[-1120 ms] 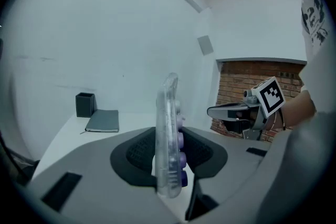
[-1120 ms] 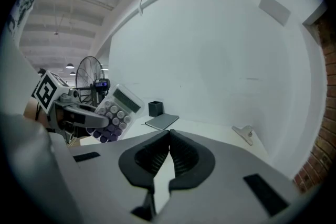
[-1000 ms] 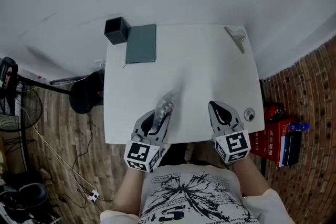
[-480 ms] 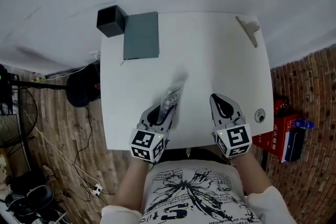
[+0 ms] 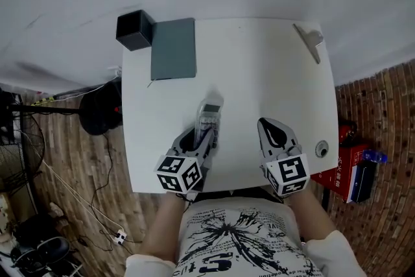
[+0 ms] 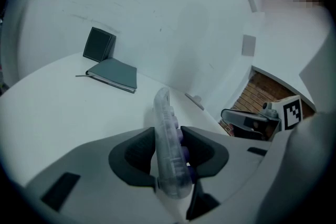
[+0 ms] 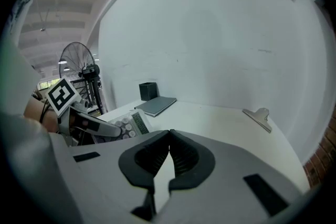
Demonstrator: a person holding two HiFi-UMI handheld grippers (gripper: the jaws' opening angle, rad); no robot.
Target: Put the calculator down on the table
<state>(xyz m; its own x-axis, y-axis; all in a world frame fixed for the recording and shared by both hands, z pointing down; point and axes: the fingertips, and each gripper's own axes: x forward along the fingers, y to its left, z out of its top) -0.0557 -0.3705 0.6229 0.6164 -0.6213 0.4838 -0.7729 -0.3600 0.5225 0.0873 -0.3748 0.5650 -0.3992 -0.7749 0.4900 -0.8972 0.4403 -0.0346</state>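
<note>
The calculator (image 5: 209, 119) is a translucent, pale one with purple keys. It stands on its long edge between the pads of my left gripper (image 5: 202, 136), low over the white table (image 5: 259, 74) near its front edge. In the left gripper view the calculator (image 6: 167, 134) touches both pads of the left gripper (image 6: 168, 149), whose jaws are opening. The right gripper view shows the calculator (image 7: 123, 124) with its keyed face tilted up. My right gripper (image 5: 272, 130) hovers to the right of it, shut and empty, its pads (image 7: 169, 150) meeting at the tip.
A grey notebook (image 5: 174, 48) and a black box (image 5: 134, 30) sit at the table's far left corner. A metal clip (image 5: 310, 39) lies at the far right. A small round fitting (image 5: 321, 150) is at the near right edge, with red boxes (image 5: 347, 165) on the floor beyond.
My left gripper has come down and rolled, bringing the calculator lower over the table. The right gripper has also sunk a little toward the table's front edge.
</note>
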